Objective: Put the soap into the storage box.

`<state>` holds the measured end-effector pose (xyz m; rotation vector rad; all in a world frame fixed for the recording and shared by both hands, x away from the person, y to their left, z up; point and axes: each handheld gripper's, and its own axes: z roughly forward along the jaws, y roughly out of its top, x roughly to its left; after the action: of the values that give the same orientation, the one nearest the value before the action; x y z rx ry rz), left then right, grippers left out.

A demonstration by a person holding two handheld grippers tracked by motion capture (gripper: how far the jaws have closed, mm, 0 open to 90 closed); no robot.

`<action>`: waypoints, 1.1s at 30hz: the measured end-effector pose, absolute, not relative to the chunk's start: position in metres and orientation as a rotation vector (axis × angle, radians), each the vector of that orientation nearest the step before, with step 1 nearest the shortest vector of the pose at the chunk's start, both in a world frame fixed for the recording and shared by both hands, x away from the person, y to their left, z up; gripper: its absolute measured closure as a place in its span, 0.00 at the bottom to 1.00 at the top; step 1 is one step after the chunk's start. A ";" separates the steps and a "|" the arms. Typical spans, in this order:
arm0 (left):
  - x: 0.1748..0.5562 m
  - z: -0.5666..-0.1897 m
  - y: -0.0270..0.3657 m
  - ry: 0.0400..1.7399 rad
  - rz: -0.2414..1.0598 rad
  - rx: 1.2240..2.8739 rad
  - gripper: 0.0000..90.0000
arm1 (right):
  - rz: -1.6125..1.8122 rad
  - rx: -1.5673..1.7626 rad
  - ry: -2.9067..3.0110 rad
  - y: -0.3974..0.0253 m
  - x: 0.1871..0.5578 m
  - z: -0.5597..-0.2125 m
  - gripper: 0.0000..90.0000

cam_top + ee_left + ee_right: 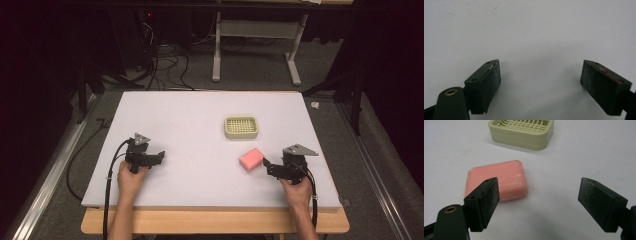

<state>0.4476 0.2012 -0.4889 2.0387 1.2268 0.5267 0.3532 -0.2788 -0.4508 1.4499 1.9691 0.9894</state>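
Pink soap bar (499, 180): lying flat on the table (190, 120), toward the front right part of the white top, with nothing holding it. In the high view it's at (251, 159), sitting at a bit of an angle.
Soap dish (241, 126): pale yellowish-green, with a grid insert, a little way behind the soap toward the far side of the table. The two are near each other but not touching. In the right gripper view it's up at the top (522, 133), and yeah, the grid looks bare.
Right gripper (265, 164): just beside the soap on its right, pretty much at the bar's near corner. Jaws are wide apart and gripping nothing. From its own camera (537, 205) the left jaw overlaps the front edge of the soap, but I honestly can't tell if it's touching or just hovering above.
Left gripper (161, 154): way over on the left side of the table, well apart from the soap and dish. Jaws spread wide here too (540, 85), just plain white table surface between them.
Hands: the left hand (131, 177) and right hand (298, 186) each hold their gripper from the table's near edge.
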 end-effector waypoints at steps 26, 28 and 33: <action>0.447 -0.489 0.201 1.226 0.529 2.040 0.19 | 1.057 1.336 2.096 -0.244 0.361 -0.454 0.14; 0.447 -0.489 0.201 1.226 0.529 2.040 0.19 | 1.053 1.331 2.103 -0.241 0.363 -0.456 0.14; 0.447 -0.489 0.201 1.227 0.529 2.040 0.19 | 1.034 1.313 2.128 -0.237 0.368 -0.461 0.13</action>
<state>0.4475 0.2011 -0.4888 2.0403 1.2266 0.5286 0.3677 -0.2370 -0.4606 1.3130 2.1280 1.0343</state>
